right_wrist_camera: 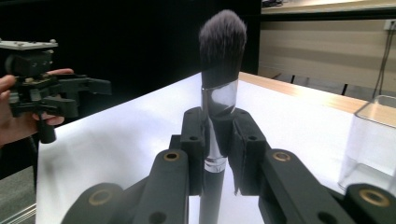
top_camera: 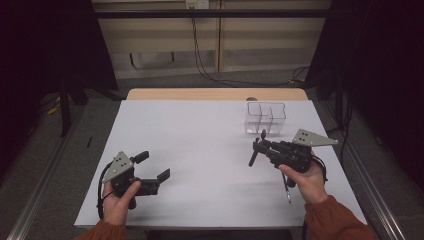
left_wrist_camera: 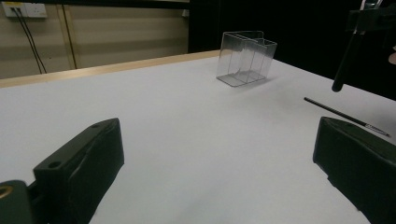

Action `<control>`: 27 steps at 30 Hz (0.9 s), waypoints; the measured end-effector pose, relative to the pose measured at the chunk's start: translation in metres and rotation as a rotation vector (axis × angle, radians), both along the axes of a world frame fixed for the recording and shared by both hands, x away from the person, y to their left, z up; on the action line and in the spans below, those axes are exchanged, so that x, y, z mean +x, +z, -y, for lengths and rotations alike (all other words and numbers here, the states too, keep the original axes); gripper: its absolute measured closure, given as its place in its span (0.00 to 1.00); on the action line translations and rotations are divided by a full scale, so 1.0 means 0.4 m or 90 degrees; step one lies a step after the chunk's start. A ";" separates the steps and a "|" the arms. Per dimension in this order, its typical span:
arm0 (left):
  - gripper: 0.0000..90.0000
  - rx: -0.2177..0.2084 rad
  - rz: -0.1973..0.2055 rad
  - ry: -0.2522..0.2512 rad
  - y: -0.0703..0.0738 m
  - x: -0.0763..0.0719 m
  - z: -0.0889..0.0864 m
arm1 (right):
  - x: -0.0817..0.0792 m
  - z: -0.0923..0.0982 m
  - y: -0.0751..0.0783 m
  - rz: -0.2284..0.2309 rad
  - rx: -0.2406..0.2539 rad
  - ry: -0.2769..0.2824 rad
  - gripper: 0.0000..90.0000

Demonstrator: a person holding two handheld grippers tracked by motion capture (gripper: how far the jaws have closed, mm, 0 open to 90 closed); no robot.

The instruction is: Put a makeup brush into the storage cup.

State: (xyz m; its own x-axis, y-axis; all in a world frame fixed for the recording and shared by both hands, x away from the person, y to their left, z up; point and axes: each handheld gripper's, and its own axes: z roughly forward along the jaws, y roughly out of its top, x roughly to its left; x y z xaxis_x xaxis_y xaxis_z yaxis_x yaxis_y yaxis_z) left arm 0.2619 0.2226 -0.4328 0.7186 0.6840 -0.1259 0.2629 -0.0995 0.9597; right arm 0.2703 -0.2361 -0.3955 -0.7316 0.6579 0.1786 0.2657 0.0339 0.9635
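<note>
The right tongs (top_camera: 259, 148) hang above the right part of the bench (top_camera: 200, 150), just near of a clear box (top_camera: 265, 118), and they pinch a makeup brush (top_camera: 257, 149) between their two black jaws. In the right gripper view the brush (right_wrist_camera: 218, 93) stands upright in the grip: the pads (right_wrist_camera: 194, 140) press on its shiny silver collar from both sides, the dark bristle head rises above them and the black handle drops below. In the high view the brush lies along a slant, one end up toward the box and the other down and to the left. The person's right hand (top_camera: 305, 177) wraps the body of these tongs from the near side, and a rust-coloured sleeve (top_camera: 332, 217) shows at the bottom edge.

The left tongs (top_camera: 152, 167) are over the near left part of the bench, held by the left hand (top_camera: 117, 197). Their jaws are spread wide with nothing between them; in the left gripper view one jaw sits at each lower corner with bare white bench between.

The clear box stands on the far right part of the bench, upright, with a wall inside that splits it into compartments; in the left gripper view the box (left_wrist_camera: 246, 58) looks empty. A second, thin brush (top_camera: 286, 187) lies flat on the bench near the right hand; in the left gripper view it (left_wrist_camera: 343, 116) is a slim dark stick with a pale tip, well apart from the box.
</note>
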 end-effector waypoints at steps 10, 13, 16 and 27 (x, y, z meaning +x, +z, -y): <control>0.04 0.010 0.006 0.031 -0.017 0.001 -0.052 | 0.008 0.036 -0.002 0.001 -0.003 -0.021 0.86; 0.04 0.004 0.006 0.035 -0.018 -0.006 -0.062 | 0.015 0.047 -0.001 0.001 0.001 -0.030 0.86; 0.04 0.007 0.010 0.040 -0.016 -0.009 -0.063 | 0.021 0.056 0.003 0.002 0.001 -0.037 0.86; 0.04 0.010 0.022 0.035 -0.014 -0.006 -0.060 | 0.067 0.086 0.036 0.008 -0.017 -0.073 0.86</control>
